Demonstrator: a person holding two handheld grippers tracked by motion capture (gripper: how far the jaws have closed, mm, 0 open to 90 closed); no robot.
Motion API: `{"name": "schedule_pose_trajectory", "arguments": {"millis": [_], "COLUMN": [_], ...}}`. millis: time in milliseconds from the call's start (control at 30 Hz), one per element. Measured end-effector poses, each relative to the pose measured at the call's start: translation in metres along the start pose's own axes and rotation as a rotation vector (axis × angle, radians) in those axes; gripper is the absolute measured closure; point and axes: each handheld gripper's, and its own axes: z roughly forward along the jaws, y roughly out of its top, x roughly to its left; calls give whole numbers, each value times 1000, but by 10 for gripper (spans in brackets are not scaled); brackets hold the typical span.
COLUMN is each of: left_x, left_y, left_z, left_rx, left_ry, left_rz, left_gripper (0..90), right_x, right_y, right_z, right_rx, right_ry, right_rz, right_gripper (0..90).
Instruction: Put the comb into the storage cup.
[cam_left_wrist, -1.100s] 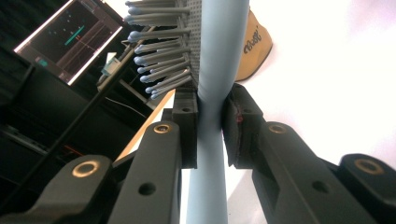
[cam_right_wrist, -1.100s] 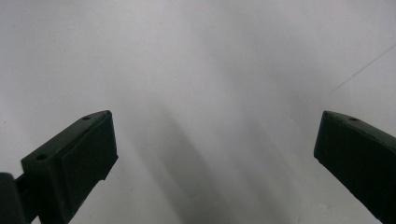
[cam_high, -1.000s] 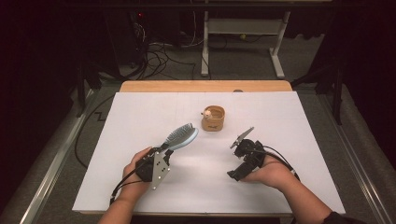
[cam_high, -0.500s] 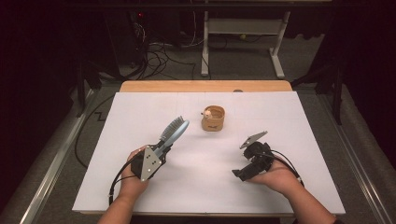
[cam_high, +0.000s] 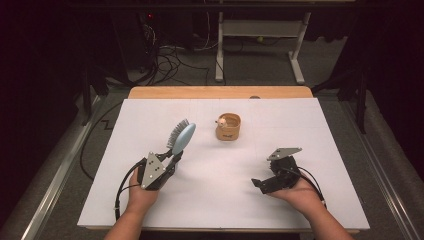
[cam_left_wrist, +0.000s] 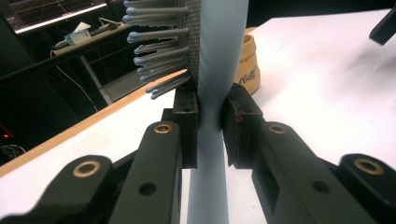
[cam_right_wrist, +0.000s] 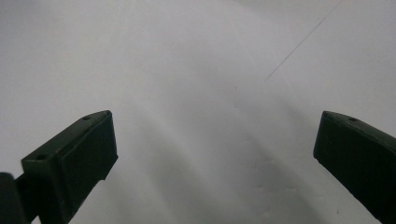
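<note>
A light blue hairbrush (cam_high: 181, 136) rises tilted above the white table sheet (cam_high: 310, 125), bristles to the left. My left gripper (cam_high: 173, 158) is shut on its handle at the front left. In the left gripper view both pads press the handle of the hairbrush (cam_left_wrist: 219, 56) just below the bristles, inside my left gripper (cam_left_wrist: 212, 116). My right gripper (cam_high: 263, 178) rests low at the front right, open and empty. In the right gripper view my right gripper (cam_right_wrist: 215, 149) has its jaws wide apart over bare white sheet.
A small wooden cup (cam_high: 228, 127) with a pale thing in it stands mid-table, beyond both grippers; it also sits behind the brush (cam_left_wrist: 247, 60). The table's wooden back edge (cam_high: 220, 92) borders a floor with cables and a desk frame.
The left hand has tipped the brush up from nearly flat onto its edge, head drawn slightly left. The right hand has slid right and toward the front edge, lower.
</note>
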Motion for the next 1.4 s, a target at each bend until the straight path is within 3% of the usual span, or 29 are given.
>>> {"name": "schedule_pose_trajectory", "arguments": {"millis": [300, 433, 733, 867, 1167, 1400], "left_x": [5, 6, 10, 9, 7, 1], "left_y": [0, -1, -1, -1, 0, 1], "left_z": [-2, -2, -3, -2, -1, 1], "left_rx": [-15, -21, -33, -35, -52, -47], "left_ry": [-29, -38, -72, -89, -127, -130], "left_rz": [-70, -103, -150, -168, -216, -200], "left_gripper": [772, 773, 772, 772, 772, 773], "right_x": [0, -1, -5, -3, -3, -5], "right_y": [-13, -17, -29, -30, -39, -38], "right_z": [1, 0, -6, -14, -18, -19], "right_rx": [-140, -204, -374, -438, -497, -516], "right_ry": [-14, -29, -23, -42, -65, -66], "right_rz": [50, 47, 139, 131, 130, 133], "right_gripper": [1, 1, 1, 1, 1, 1]}}
